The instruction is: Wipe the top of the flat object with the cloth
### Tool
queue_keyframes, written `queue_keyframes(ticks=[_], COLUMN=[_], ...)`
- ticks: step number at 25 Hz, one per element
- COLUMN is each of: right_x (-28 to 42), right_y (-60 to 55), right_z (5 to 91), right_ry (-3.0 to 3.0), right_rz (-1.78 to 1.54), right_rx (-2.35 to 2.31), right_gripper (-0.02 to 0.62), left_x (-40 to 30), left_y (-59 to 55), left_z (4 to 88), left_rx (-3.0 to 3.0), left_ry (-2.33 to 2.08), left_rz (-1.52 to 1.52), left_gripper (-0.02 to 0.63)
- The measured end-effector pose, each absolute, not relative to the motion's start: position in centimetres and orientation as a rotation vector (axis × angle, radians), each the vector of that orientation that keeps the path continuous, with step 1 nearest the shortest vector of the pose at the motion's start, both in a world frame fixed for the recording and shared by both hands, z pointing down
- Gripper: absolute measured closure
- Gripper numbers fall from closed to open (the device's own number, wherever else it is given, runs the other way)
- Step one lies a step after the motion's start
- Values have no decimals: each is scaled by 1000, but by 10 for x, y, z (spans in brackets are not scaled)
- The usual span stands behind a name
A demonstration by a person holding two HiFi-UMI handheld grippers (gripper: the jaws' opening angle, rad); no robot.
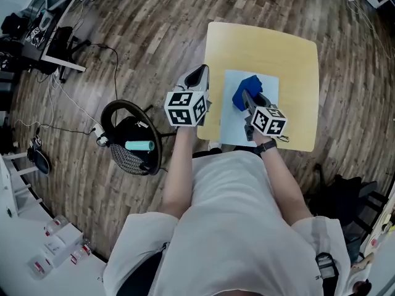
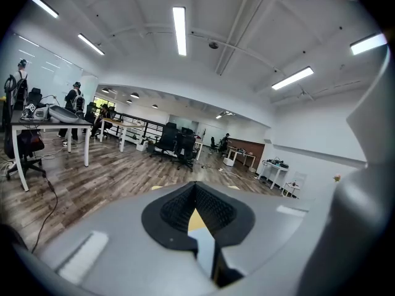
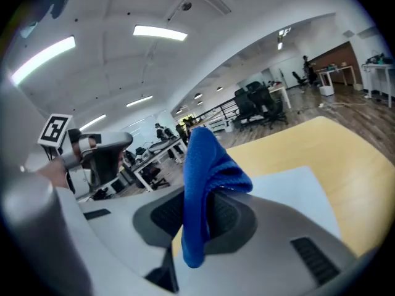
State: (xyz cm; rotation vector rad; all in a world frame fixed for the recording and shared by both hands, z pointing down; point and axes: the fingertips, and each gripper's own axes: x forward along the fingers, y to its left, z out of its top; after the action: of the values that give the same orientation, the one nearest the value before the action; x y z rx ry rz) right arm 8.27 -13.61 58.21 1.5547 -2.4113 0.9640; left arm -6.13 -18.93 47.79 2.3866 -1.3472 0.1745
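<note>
In the head view, a small yellow table [image 1: 265, 48] stands at 1 o'clock from the person, on a dark wood-plank floor [image 1: 154, 29]. The flat object [image 1: 231, 134], a pale blue sheet, lies on the table's near half. The right gripper [image 1: 247, 98] is over the sheet with the blue cloth [image 1: 250, 84] bunched at its tip. The left gripper [image 1: 199, 76] hangs at the table's 9 o'clock edge, just beside the sheet. A black office chair [image 1: 133, 137] stands on the floor farther toward 9 o'clock.

In the left gripper view, the jaws meet at the tip with nothing between them. Only a sliver of yellow tabletop shows through. Beyond is an open office with desks, chairs and strip lights on a white ceiling.

In the right gripper view, the jaws pinch the cloth, which stands up in a fold. The sheet stretches toward 3 o'clock.

The wipe looks ready to begin or is only just begun; whether the cloth touches the sheet I cannot tell. The next move probably calls for pressing the cloth flat and sweeping across, with the free gripper steadying the sheet's edge.
</note>
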Motion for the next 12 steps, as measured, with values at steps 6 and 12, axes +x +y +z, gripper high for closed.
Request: queue_keyframes(ticks=[6,12], right_x=[-19,6], right_y=[-126,-124], right_z=[604,631], right_ry=[-2478,-2334], right_rz=[948,865], right_rx=[1246,1271], right_gripper=[533,532], left_x=[-83,-80], left_y=[-187,-185], left_z=[478,474], left_rx=[2355,2365], left_ry=[-1375,-1376], left_rz=[158,157], left_gripper=[597,597])
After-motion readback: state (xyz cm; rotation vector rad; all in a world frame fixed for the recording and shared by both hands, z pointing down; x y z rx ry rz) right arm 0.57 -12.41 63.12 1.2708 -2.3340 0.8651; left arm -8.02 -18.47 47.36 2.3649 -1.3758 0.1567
